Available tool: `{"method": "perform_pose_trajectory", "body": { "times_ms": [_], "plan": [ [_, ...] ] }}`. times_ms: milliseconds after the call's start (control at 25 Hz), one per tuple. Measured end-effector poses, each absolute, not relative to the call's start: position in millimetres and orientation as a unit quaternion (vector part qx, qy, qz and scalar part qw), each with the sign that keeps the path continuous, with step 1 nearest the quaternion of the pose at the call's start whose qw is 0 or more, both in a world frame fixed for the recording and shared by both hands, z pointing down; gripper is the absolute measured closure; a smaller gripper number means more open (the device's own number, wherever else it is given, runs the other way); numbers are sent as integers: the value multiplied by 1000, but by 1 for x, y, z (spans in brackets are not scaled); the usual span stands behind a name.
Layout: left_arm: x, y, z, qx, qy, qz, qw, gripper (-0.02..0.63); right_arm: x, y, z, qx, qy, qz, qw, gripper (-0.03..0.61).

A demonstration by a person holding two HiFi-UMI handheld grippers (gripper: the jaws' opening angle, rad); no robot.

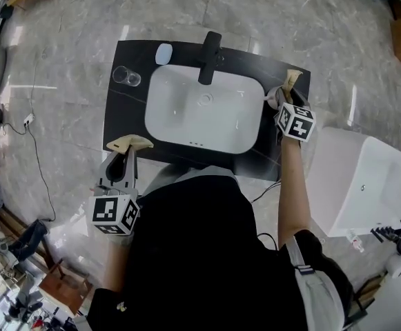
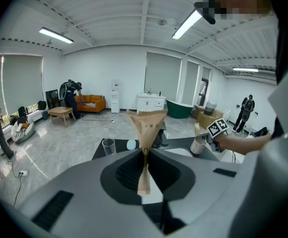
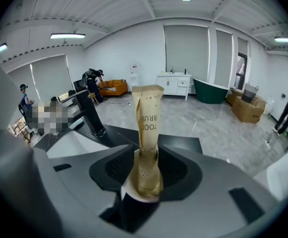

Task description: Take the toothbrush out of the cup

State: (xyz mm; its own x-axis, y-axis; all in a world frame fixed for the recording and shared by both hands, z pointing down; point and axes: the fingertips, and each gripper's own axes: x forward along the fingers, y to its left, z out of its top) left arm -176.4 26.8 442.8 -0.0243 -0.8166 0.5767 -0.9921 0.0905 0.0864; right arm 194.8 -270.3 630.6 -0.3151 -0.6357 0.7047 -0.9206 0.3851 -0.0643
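A white cup [image 1: 275, 96] stands at the right end of the black counter [image 1: 128, 57], with a paper-wrapped toothbrush [image 1: 293, 79] upright in it. My right gripper [image 1: 281, 104] is at the cup. In the right gripper view the cup [image 3: 134, 195] and its toothbrush [image 3: 147, 133] sit between the wide jaws of the right gripper [image 3: 146, 170], which is open. Over the counter's front left corner, my left gripper [image 1: 127, 152] is shut on a second tan toothbrush packet [image 1: 139, 141]. The left gripper view shows that packet [image 2: 147, 128] pinched in the left gripper [image 2: 144, 157].
A white basin [image 1: 203, 112] with a black faucet [image 1: 209, 57] fills the counter's middle. A clear glass [image 1: 126, 76] and a white soap bar [image 1: 163, 53] sit at the back left. A white tub [image 1: 366, 185] stands to the right. Several people are far off in the room.
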Motion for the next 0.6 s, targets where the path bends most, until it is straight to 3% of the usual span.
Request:
{"method": "perform_pose_trajectory", "body": {
  "times_ms": [80,280,600],
  "plan": [
    [-177,29,443,648,-698,173,253,571,196,-271,635,505,-770,234,310,460],
    [-178,31,444,645,-701,169,253,571,199,-272,637,508,-768,228,316,513],
    [-174,34,445,653,-696,161,253,571,201,-269,615,508,-783,201,299,532]
  ]
}}
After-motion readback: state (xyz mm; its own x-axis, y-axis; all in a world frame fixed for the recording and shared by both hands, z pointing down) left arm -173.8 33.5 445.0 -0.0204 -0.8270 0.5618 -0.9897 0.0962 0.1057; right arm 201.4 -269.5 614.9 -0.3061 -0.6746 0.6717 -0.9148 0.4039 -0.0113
